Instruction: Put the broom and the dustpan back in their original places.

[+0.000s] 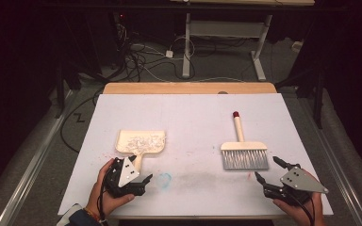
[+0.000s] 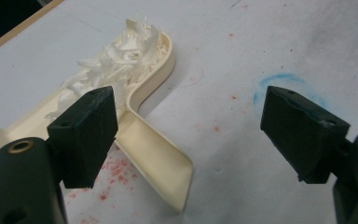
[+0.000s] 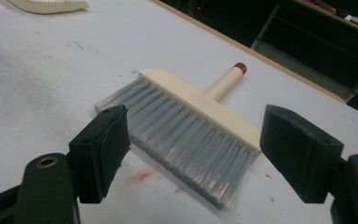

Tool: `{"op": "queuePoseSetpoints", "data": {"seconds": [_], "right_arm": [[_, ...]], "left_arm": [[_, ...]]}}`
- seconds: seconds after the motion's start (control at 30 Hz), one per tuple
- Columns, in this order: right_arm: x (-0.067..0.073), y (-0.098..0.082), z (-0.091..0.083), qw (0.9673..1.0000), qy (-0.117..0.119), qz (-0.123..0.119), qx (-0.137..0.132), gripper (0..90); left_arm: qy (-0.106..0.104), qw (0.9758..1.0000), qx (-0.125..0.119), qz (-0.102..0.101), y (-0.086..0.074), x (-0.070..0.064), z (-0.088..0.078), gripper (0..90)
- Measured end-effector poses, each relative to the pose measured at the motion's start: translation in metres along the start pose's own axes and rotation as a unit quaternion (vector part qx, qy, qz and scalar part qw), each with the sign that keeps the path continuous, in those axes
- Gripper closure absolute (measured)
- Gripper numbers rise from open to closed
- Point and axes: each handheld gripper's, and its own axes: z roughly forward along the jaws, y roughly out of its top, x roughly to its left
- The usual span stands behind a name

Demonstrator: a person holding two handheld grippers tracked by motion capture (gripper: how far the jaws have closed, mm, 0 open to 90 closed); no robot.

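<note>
Two handheld grippers low over a white-covered worktop [image 1: 193, 108], both empty.

Left gripper [image 1: 139, 181] at the near left, held in the left hand [image 1: 104, 190], jaws spread wide apart with nothing between them. Just beyond it, a cream dustpan [image 1: 141, 141] lying flat, its short handle pointing back toward the gripper. Heaped in the pan, shredded white paper scraps [image 1: 143, 140]. From the left gripper view: dustpan [image 2: 156, 158] handle reaching down beside the left-hand jaw, apart from it as far as can be told; scraps [image 2: 116, 58] piled toward the far wall of the pan; red specks and a faint blue ring [image 2: 279, 84] marked on the cover.

Right gripper [image 1: 266, 172] at the near right, held in the right hand [image 1: 301, 207], jaws likewise wide apart and empty. Just ahead, a hand brush [image 1: 242, 150] flat on the worktop, grey bristles toward the gripper, cream handle with a red tip pointing away. From the right gripper view: brush [image 3: 191, 126] lying between and beyond the two jaws, untouched.

Dustpan and brush well apart, left and right of centre.
</note>
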Motion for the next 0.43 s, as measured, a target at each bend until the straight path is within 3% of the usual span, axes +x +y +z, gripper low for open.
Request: {"op": "queuePoseSetpoints", "data": {"seconds": [0.43], "right_arm": [[-0.0025, 0.0012, 0.0002, 1.0000, -0.002, -0.001, -0.005, 24.5]], "left_arm": [[-0.001, 1.0000, -0.001, -0.006, 0.0027, 0.0002, 0.0034, 17.6]]}}
